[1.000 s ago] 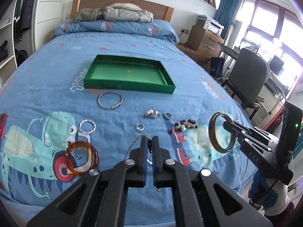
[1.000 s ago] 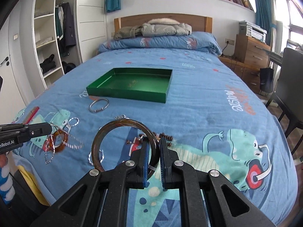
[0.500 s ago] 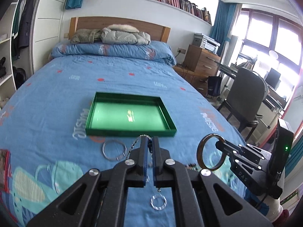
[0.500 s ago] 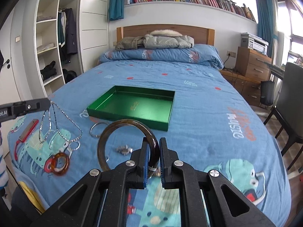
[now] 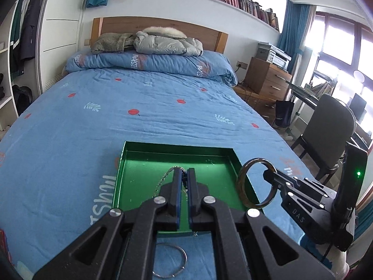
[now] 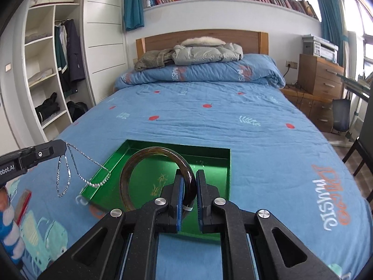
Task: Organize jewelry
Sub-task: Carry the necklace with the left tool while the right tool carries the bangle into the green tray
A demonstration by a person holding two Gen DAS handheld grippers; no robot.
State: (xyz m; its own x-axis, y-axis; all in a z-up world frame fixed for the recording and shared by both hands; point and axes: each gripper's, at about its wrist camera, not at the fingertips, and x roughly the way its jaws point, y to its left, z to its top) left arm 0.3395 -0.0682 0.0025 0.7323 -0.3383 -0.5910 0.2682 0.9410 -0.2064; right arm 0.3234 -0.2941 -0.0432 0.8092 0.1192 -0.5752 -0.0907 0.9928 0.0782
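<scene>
We've got both tongs loaded and over the green tray (image 5: pixel 117 186) on the bed (image 5: pixel 163 107). Left gripper (image 5: pixel 184 175) is clamped on the silver chain necklace (image 6: pixel 70 163) — from the right wrist cam it hangs in loops off the tips, lowest loop draped at the tray's left rim. Right gripper (image 6: pixel 188 182) pinches the dark brown bangle (image 6: pixel 149 156), held upright above the tray floor, jaws closed on its rim.

Progress, as far as we can see: tray interior looks bare, w/ only the gold print on its floor, so nothing deposited yet. Two pieces in transit, neither released.

Left to do: lower and let go of both. At least one more item waits — a thin silver bangle (image 5: pixel 170 261) on the bedspread just in front of the tray's near edge. Other pieces, if any, are hidden behind our gripper bodies; can't tell.

Judgement: early stage, first drops imminent.
</scene>
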